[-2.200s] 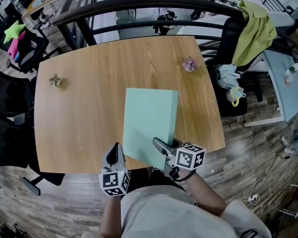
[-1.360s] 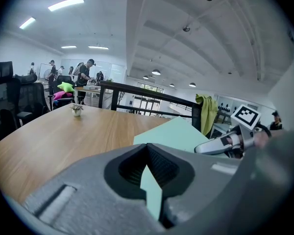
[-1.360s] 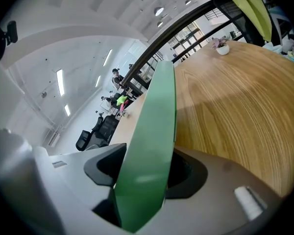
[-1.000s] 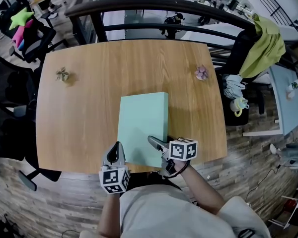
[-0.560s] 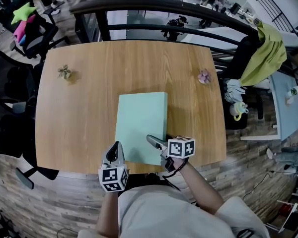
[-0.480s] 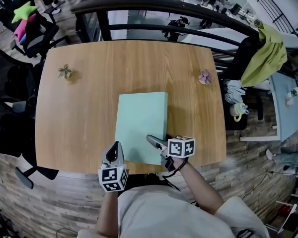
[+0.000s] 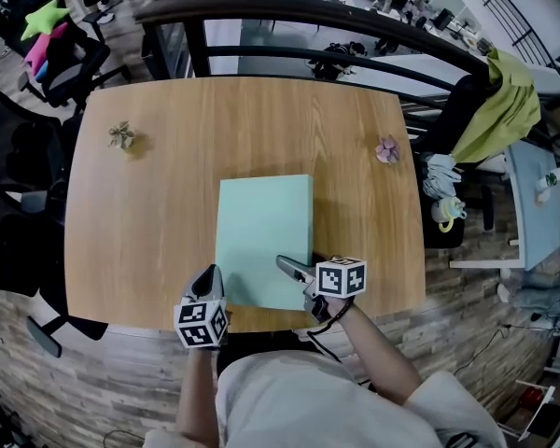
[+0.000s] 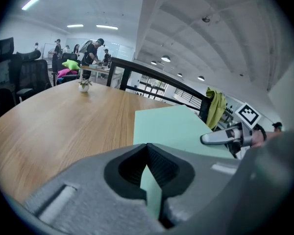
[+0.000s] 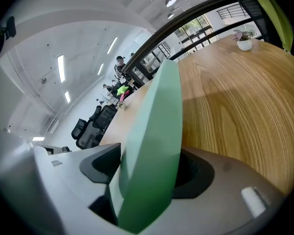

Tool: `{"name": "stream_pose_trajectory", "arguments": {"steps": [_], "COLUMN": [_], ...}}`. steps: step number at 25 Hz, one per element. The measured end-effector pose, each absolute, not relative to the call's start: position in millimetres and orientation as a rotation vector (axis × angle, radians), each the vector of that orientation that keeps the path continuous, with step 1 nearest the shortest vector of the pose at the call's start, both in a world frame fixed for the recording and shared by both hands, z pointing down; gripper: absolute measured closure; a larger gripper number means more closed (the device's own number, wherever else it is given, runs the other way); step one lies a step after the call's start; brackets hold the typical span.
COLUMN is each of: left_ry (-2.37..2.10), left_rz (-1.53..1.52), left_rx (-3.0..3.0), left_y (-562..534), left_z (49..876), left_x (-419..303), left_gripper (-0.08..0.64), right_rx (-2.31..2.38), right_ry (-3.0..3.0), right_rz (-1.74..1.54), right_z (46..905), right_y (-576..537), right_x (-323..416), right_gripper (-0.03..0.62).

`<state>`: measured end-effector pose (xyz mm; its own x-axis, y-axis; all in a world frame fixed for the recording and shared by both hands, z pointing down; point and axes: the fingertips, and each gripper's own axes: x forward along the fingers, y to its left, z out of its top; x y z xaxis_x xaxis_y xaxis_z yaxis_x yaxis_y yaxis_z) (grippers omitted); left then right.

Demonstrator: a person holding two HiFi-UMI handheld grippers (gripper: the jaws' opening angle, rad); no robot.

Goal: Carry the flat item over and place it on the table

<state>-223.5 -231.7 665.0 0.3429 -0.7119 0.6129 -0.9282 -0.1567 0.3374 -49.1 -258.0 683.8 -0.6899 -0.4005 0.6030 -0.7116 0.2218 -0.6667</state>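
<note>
A pale green flat board (image 7: 264,241) lies on the wooden table (image 7: 149,222), its near end at the front edge. My left gripper (image 7: 208,278) is at the board's near left corner. In the left gripper view a thin green corner (image 8: 152,192) sits pinched between its jaws. My right gripper (image 7: 286,267) straddles the near right edge. In the right gripper view the thick board edge (image 9: 154,146) stands between the jaws with a dark gap on one side. These jaws have just been opening.
Two small potted plants stand on the table, one far left (image 7: 121,136) and one far right (image 7: 386,149). A black railing (image 7: 289,12) runs behind it. A chair with a yellow-green cloth (image 7: 504,110) stands to the right, dark chairs (image 7: 19,175) to the left.
The board has come down from a raised tilt to lie flat on the table. My left gripper has sunk and shifted left toward the table's front edge. The right gripper has barely moved.
</note>
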Motion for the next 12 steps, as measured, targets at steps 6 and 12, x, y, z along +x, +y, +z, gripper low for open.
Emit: {"name": "stream_pose_trajectory", "arguments": {"steps": [6,12], "left_ry": [-1.465,-1.436], "left_rz": [0.419,0.431], "left_rx": [1.881,1.870], "left_y": [-250,-255], "left_z": [676,685], "left_x": [-248,-247], "left_gripper": [0.560,0.560], "right_rx": [1.038,1.029], "right_ry": [-2.185,-2.168], "right_rz": [1.460,1.434], "right_z": [686,691], "right_y": [-258,-265], "right_x": [-49,-51], "right_gripper": [0.264,0.249]}}
